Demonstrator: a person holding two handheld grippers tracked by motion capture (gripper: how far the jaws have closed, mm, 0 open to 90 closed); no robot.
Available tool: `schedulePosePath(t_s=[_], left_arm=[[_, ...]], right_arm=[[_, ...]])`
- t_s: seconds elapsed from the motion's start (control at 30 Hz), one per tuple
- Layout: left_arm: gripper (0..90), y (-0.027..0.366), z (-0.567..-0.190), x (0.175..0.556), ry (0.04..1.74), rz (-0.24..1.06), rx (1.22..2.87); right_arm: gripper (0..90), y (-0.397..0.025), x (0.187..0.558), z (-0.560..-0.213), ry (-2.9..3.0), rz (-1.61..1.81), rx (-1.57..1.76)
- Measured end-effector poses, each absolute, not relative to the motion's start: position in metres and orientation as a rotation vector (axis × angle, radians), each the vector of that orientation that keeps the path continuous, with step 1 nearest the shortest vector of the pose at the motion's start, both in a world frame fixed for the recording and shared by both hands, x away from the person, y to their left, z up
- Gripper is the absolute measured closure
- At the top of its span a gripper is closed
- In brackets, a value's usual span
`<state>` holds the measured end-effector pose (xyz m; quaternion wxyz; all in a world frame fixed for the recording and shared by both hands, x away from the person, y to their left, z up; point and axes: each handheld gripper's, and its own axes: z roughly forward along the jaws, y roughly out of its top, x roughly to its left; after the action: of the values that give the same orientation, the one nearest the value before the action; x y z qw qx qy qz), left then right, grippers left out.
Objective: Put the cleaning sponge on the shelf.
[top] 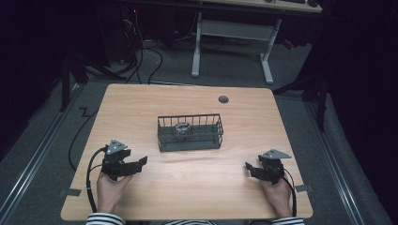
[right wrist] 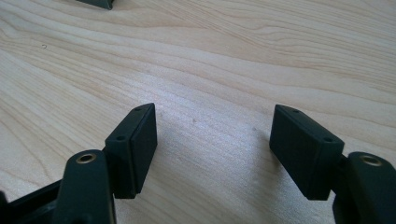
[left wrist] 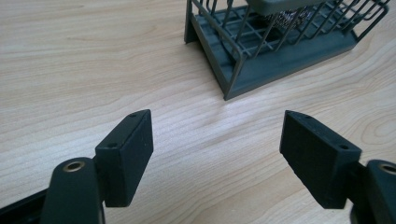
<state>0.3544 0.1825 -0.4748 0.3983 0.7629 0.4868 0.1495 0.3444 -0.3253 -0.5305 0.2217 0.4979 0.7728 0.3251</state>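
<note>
Table [top: 141, 103] evenly lit, surroundings dark; close-ups sharp.

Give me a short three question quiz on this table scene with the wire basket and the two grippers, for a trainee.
1. True or false: the left gripper is shut on something.
2. Where does the shiny metal object lie? A) on the bare table B) inside the wire basket C) in the right gripper
3. Fill in: both grippers rest near the table's ____ edge, on either side of the basket.

Key: 1 false; 2 B; 3 near (the person's own)
</note>
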Motion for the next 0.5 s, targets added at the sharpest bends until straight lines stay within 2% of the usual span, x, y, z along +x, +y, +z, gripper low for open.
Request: schedulePosePath(t_s=[0.5], left_arm=[[26.3,0.179,-0.496,0.362,1.273,0.366,1.933]], right_arm=[[32.4,-0.325,0.344,-0.531,2.135,0.899,1.376]])
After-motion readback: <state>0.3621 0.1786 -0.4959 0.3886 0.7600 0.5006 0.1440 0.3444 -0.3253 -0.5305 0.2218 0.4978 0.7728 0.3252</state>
